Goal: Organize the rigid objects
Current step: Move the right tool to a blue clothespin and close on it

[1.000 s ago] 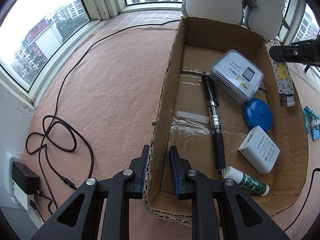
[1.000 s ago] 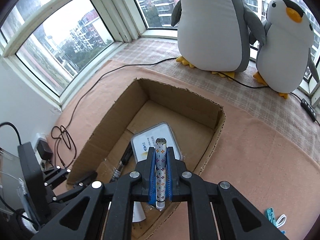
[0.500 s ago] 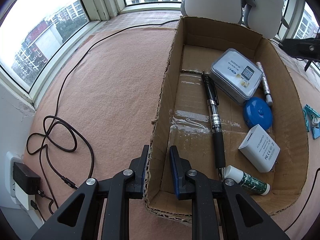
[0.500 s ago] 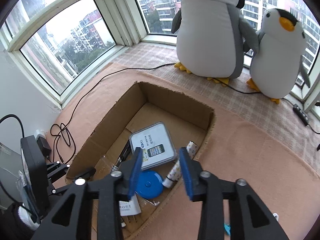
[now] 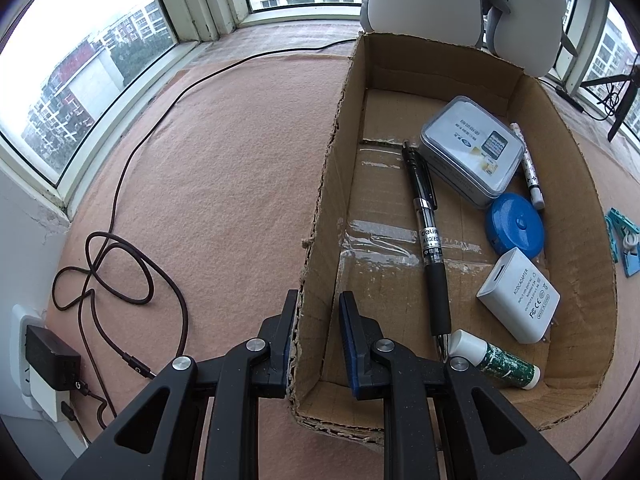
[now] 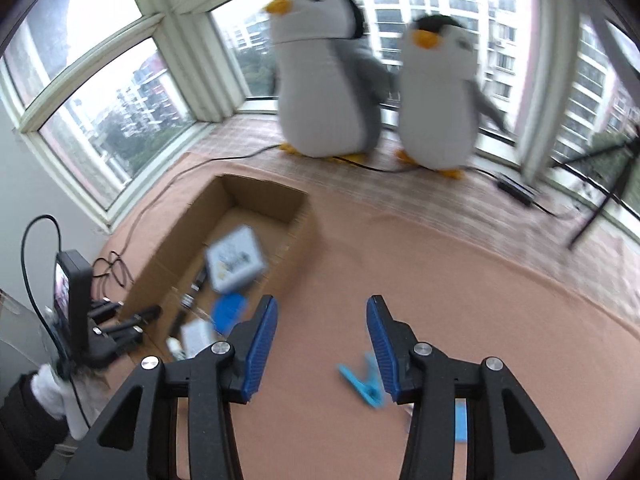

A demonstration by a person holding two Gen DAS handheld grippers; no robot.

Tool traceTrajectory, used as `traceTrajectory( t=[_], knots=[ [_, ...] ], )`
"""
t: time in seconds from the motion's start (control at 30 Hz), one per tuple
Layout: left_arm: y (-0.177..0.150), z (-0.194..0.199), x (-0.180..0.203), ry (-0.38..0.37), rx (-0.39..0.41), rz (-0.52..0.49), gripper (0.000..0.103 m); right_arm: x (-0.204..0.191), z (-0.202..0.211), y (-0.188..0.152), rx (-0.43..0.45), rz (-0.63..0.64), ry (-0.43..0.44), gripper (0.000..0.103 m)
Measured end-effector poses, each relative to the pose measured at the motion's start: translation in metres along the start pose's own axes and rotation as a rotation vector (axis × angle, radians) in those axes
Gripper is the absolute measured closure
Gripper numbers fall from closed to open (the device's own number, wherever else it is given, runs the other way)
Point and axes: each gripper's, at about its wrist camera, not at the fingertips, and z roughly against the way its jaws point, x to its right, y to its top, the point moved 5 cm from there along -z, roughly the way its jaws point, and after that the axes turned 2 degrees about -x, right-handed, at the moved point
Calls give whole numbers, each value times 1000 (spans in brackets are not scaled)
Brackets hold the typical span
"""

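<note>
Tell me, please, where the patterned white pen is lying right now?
In the left wrist view, the patterned pen lies inside the cardboard box, along its right wall, beside the metal tin.

Two plush penguins [image 6: 328, 80] at bay window [image 6: 120, 92]; black cable [image 5: 120, 216] coils on pink mat [image 5: 224, 184] near wall charger [image 5: 50, 364]

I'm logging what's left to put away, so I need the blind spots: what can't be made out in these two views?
- Right wrist view: motion blur smears the cardboard box contents; the tin's label is unreadable.
- Right wrist view: the blue clip is blurred and partly behind the right gripper's open fingers.
- Left wrist view: the clips are cut by the right edge.
- Left wrist view: the patterned pen is half hidden behind the tin.
</note>
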Motion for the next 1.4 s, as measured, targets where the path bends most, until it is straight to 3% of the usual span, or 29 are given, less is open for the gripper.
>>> traceTrajectory(
  t=[0.27, 0.8, 1.23, 1.4],
  knots=[
    [-4, 2, 3, 8, 17, -17, 84, 44, 5, -35, -36, -42, -34, 61],
    [-3, 2, 11, 21, 9, -27, 83, 1, -60, -61, -222, 218, -84, 61],
    [-3, 3, 11, 20, 11, -30, 84, -8, -92, -56, -292, 283, -111, 61],
    [-4, 4, 11, 17, 12, -27, 84, -6, -102, -58, -320, 282, -114, 69]
  ],
)
